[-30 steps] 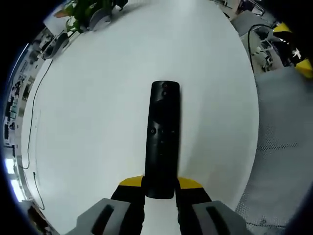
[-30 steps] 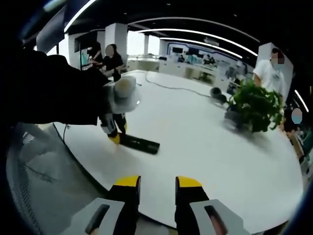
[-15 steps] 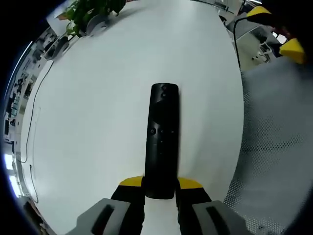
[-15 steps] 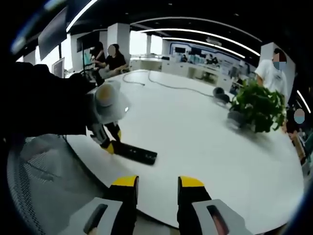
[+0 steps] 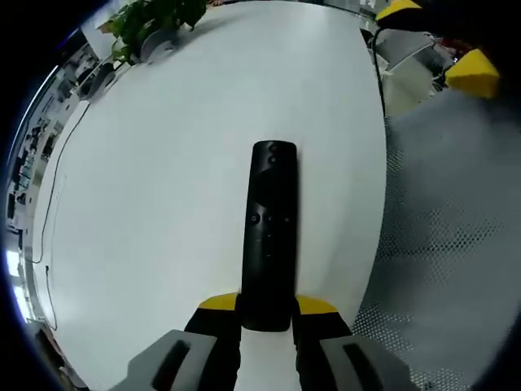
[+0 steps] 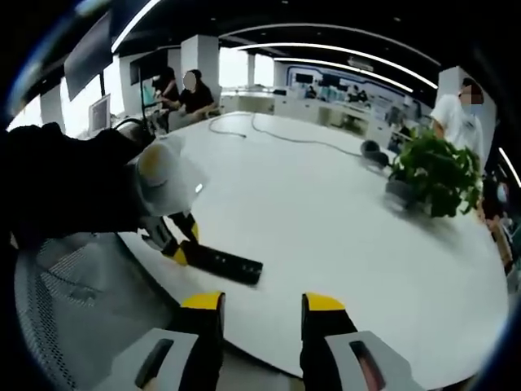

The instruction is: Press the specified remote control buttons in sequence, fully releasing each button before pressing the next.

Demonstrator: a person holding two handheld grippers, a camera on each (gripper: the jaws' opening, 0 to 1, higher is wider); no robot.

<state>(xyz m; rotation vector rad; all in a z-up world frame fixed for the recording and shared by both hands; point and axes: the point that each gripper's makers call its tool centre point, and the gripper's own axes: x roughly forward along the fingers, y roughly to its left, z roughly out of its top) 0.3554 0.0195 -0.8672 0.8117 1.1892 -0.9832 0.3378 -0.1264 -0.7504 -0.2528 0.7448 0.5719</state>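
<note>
Two grippers: your left (image 5: 267, 308) is still clamping the remote's (image 5: 269, 232) near end on the table (image 5: 146, 187); your right (image 6: 255, 303), jaws parted and empty, is drifting closer, no button pressed yet.

The remote control (image 5: 269, 236) is a long, slim black bar with a rounded far end. It lies flat, button face up, on the white table (image 5: 163, 163) near its edge. A small round button sits close to its far end, and a row of small buttons crosses its middle. Its near end is pinched between the yellow-tipped jaws of the left gripper (image 5: 267, 305). From the right gripper view, the remote control (image 6: 224, 263) lies lengthwise along the table's near rim.
</note>
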